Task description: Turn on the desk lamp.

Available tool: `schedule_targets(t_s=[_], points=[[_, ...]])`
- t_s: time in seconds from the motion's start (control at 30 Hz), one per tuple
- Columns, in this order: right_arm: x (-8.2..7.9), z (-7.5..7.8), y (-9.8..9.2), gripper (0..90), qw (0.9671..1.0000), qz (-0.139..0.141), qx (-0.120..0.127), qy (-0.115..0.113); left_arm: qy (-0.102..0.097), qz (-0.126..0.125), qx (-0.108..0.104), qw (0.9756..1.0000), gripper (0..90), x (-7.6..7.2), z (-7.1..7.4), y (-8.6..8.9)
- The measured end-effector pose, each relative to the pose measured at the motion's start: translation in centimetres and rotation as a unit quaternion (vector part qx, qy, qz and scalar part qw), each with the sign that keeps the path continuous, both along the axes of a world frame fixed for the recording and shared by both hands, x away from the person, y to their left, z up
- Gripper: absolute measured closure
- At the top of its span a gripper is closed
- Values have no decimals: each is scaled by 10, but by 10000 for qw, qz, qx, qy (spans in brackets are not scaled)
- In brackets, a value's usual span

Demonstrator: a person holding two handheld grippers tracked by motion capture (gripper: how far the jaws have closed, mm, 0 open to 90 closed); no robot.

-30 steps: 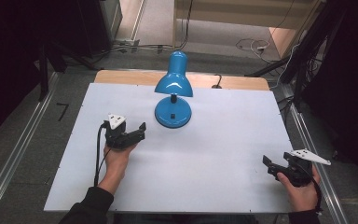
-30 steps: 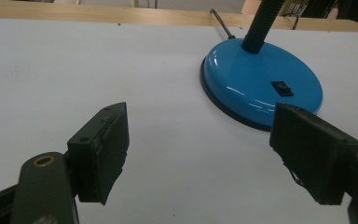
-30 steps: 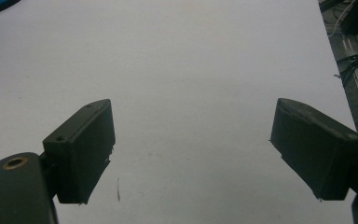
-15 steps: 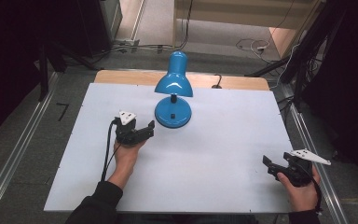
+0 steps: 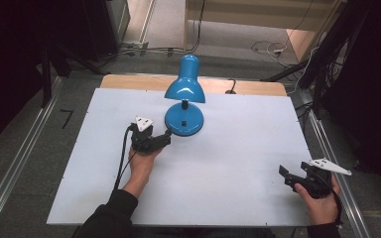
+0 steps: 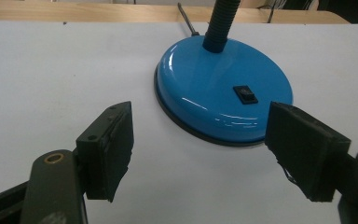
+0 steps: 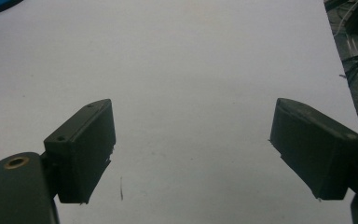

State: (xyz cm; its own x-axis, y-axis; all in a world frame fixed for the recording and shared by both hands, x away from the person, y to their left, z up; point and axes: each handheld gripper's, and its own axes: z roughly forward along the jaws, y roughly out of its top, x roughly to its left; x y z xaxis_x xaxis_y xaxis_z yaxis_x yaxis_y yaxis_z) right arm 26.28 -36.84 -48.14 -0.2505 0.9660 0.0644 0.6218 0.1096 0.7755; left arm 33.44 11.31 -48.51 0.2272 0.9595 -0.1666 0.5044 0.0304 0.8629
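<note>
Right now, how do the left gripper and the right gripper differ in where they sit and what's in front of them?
The left gripper sits mid-table, right at the blue lamp's base; the right gripper rests near the table's front right corner, far from the lamp. In the left gripper view, the base and its black switch lie just ahead between the jaws; the right gripper faces bare white tabletop. Both are open and hold nothing.

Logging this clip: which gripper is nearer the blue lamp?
Left. The left gripper sits open just in front of the lamp base; the right gripper is far off at the table's near right corner.
</note>
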Motion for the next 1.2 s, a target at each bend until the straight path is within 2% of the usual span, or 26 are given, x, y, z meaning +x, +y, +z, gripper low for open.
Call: schedule_targets(t_s=[0.07,0.4,0.93,0.97,1.03,1.07,1.1,1.2], points=[[0,0,0,125,10000,6,11,18,-9,-41,45,10000,243,2,0,-4],[0,0,-1,125,10000,-1,18,8,-4,-85,5,10000,269,9,-1,-11],[0,0,-1,125,10000,-12,39,21,9,-172,-2,9999,380,20,-4,-21],[0,0,-1,125,10000,-6,42,20,14,-176,22,9998,400,21,-4,-22],[1,-1,-1,125,10000,23,35,36,-10,-199,39,9998,497,22,-6,-25],[1,-1,-1,125,10000,23,35,36,-16,-215,58,9998,497,22,-6,-26],[1,-2,0,125,10000,36,30,53,-58,-251,68,9996,576,23,-7,-28],[1,-1,0,125,10000,40,45,50,-68,-267,53,9996,662,24,-7,-29]])
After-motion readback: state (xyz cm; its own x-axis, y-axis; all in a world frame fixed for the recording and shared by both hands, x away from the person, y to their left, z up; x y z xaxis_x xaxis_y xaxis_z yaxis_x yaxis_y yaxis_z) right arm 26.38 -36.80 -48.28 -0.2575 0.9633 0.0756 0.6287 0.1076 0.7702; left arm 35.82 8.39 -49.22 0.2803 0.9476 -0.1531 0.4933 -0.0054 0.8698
